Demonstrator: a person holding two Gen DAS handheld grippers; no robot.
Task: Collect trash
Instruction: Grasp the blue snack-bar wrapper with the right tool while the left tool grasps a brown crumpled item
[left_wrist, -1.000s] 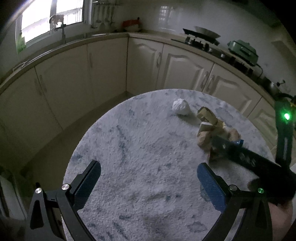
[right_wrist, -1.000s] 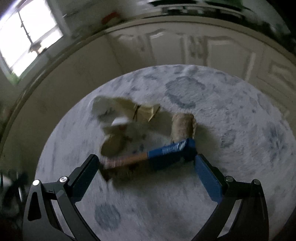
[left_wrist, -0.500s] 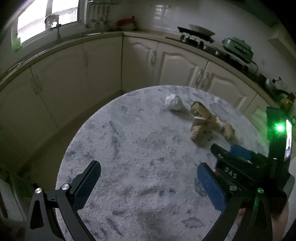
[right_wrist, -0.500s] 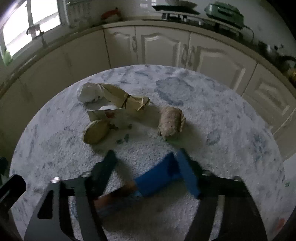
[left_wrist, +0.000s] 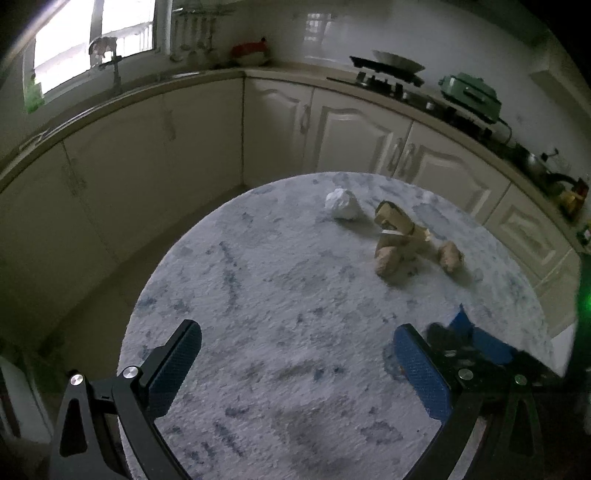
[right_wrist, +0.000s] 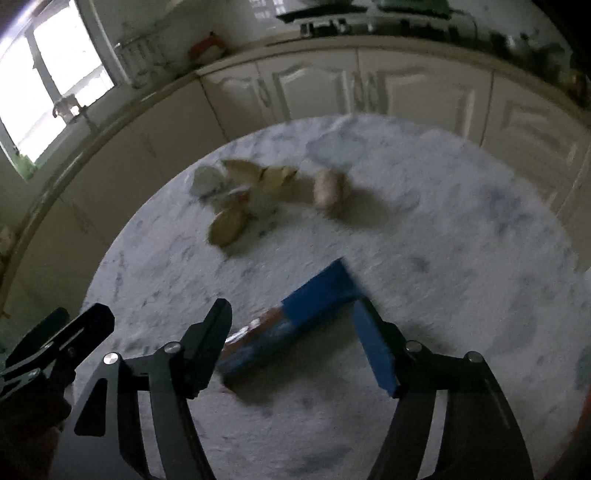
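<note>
Fingers of the right gripper (right_wrist: 295, 325), lately widening, bracket a blue wrapper (right_wrist: 295, 317); grip uncertain. Left gripper (left_wrist: 295, 373) fingers apart, empty. Remaining trash (left_wrist: 391, 240) clusters mid-table (left_wrist: 258, 295).

Left gripper (left_wrist: 295, 369) gapes wide and empty; right gripper (right_wrist: 295, 332) points steeply down, jaws just reopening around a wrapper

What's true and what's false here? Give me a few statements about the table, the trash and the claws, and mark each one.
1. The left claw holds nothing. True.
2. The crumpled white paper ball lies on the round marbled table. True.
3. The blue snack wrapper lies among the brown paper scraps. False: it sits apart, between the right claw's jaws, which have just been opening.
4. The green appliance stands on the table. False: on the counter.
</note>
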